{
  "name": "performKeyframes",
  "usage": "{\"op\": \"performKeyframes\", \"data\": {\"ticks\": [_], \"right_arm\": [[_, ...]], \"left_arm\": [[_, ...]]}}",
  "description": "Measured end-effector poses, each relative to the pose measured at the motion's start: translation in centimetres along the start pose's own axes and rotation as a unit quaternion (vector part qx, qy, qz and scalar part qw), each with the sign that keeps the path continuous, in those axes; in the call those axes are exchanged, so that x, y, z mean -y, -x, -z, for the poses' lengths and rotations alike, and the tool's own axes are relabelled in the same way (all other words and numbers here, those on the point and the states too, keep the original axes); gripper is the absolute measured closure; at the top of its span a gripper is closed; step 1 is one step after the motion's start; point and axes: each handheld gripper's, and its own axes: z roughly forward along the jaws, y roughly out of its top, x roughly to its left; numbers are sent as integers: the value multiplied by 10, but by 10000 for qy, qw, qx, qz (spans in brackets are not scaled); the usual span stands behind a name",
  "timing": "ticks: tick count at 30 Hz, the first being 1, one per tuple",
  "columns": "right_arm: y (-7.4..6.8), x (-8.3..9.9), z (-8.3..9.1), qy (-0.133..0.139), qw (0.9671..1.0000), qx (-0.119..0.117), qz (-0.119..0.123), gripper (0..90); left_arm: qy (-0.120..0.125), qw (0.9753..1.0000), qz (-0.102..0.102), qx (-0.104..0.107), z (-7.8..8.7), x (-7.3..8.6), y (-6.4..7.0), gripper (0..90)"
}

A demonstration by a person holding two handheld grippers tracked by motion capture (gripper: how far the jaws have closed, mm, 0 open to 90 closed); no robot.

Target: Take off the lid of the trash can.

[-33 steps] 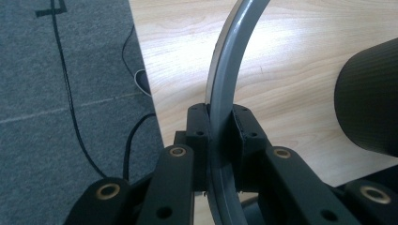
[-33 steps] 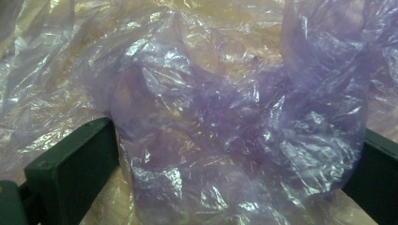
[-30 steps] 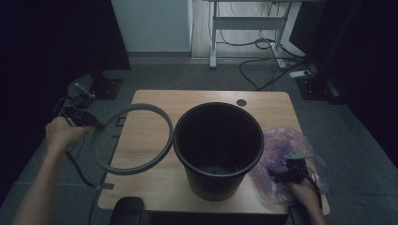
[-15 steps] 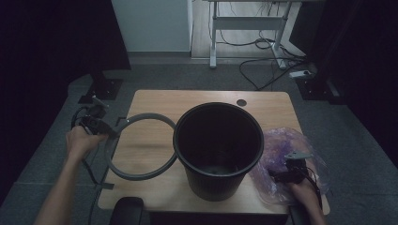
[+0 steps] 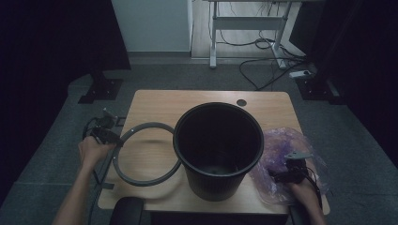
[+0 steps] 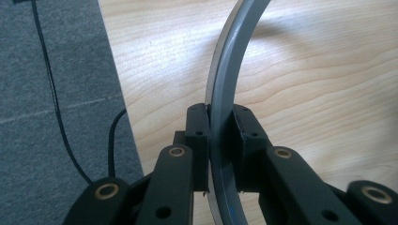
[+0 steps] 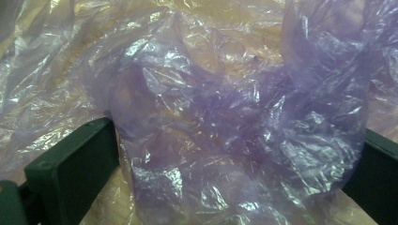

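Starting on the left: your left claw (image 5: 109,136) has its jaws squeezed tight on the grey ring (image 5: 141,176), right at the ring's left edge where it hangs just past the table (image 5: 155,104) edge. In the left gripper view you can see it nicely, the ring (image 6: 225,93) runs straight up between the two black pads (image 6: 197,136), which press on it from both sides, with the wood grain on one side and the grey carpet (image 6: 47,140) on the other. The rest of the ring curves out over the left half of the table, and its right side sits up against the black bucket (image 5: 218,150), though I can't tell if it's actually touching.

The bucket stands upright in the middle of the table, mouth open toward the camera.

Over on the right, your right claw (image 5: 286,176) sits on the crumpled purple plastic bag (image 5: 281,145) that lies just beside the bucket, near the table's front right corner. In the right gripper view the jaws are spread wide apart, one at each side, and a bunched-up fold of the bag (image 7: 225,122) sits between them. They aren't pinching it.
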Motion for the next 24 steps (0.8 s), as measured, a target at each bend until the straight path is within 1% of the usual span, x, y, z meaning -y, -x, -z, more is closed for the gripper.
{"op": "performKeyframes", "data": {"ticks": [3, 6, 9, 12, 14, 19, 24], "right_arm": [[0, 0, 0, -1, 10000, -1, 0, 0], [0, 0, 0, -1, 10000, 0, 0, 0], [0, 0, 0, -1, 10000, 0, 1, 0], [0, 0, 0, -1, 10000, 0, 0, 0], [0, 0, 0, -1, 10000, 0, 0, 0], [0, 0, 0, -2, 10000, -1, 1, 0], [0, 0, 0, -2, 10000, -3, 5, 0]], "left_arm": [[14, 10000, -7, -63, -10, 3, 0, 788], [10, 10000, 21, -79, -19, 7, -1, 788], [22, 10000, 56, -54, -28, 11, -2, 786], [83, 9999, 96, -49, -35, 15, -3, 785], [111, 9999, 92, -52, -39, 18, -4, 784], [72, 9999, 65, -43, -51, 23, -3, 780], [137, 9998, 121, -10, -61, 28, -4, 774]]}}
